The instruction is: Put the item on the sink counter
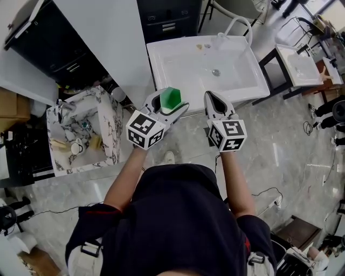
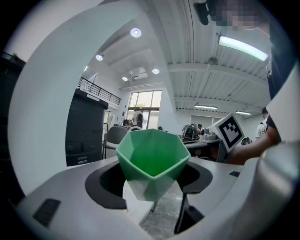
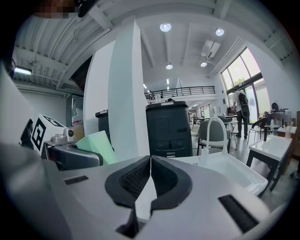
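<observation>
**While the cup is held in the air: two grippers facing the white basin**

Where the head view looks down past the person's dark shirt, both grippers point toward 12 o'clock, side by side and apart. The left gripper (image 1: 168, 108) clamps a faceted green plastic cup with a paler base (image 1: 171, 97). In the left gripper view its jaws (image 2: 152, 183) stand fairly wide, and the pads press on the lower facets of the cup (image 2: 152, 157). The cup is upright with its mouth open, and it rests on no surface. In the head view it lies at the front rim of the white rectangular ceramic sink (image 1: 156, 59), which sits at 12 o'clock from the grippers.

The right gripper (image 1: 214, 101) is empty. In the right gripper view its ribbed black pads (image 3: 136, 180) meet along one line, with nothing between them (image 3: 151, 180). The cup shows there at 9 o'clock (image 3: 96, 145).

A white arched faucet (image 1: 237, 24) rises at the sink's far rim, and a round metal drain (image 1: 216, 71) marks the bowl. A marbled white-and-grey basin unit (image 1: 110, 124) stands at 9 o'clock from the left gripper. A black drawer cabinet (image 1: 170, 16) stands beyond the sink. A second small white sink on a dark frame (image 1: 296, 64) lies at 2 o'clock. Pale polished marble-pattern flooring (image 1: 280, 145) lies beneath.
</observation>
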Demonstrator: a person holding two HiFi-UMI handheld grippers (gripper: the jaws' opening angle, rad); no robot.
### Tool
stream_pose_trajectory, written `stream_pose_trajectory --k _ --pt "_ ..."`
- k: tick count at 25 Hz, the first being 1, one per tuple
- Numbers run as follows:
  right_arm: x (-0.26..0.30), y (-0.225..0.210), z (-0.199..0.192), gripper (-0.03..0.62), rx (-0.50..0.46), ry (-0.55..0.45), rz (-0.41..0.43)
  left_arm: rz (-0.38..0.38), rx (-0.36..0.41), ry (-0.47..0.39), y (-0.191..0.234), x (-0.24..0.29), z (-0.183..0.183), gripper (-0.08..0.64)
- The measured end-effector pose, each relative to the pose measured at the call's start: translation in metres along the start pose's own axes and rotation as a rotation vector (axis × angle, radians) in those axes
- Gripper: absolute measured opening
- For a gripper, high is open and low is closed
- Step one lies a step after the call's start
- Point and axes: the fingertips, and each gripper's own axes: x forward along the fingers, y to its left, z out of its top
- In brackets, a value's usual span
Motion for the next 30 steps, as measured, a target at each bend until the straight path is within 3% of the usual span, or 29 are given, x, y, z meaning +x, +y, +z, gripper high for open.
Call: stream_pose_trajectory --k 14,30 --pt "0.009 -0.006 -0.003 0.035 0.007 -0.001 -0.013 -0.019 -0.011 -0.003 0.008 0.012 -0.001 0.310" --pt "0.043 -0.061 0.000 0.035 0.050 -0.006 0.027 0.011 -0.008 0.016 0.027 0.071 0.006 0.309"
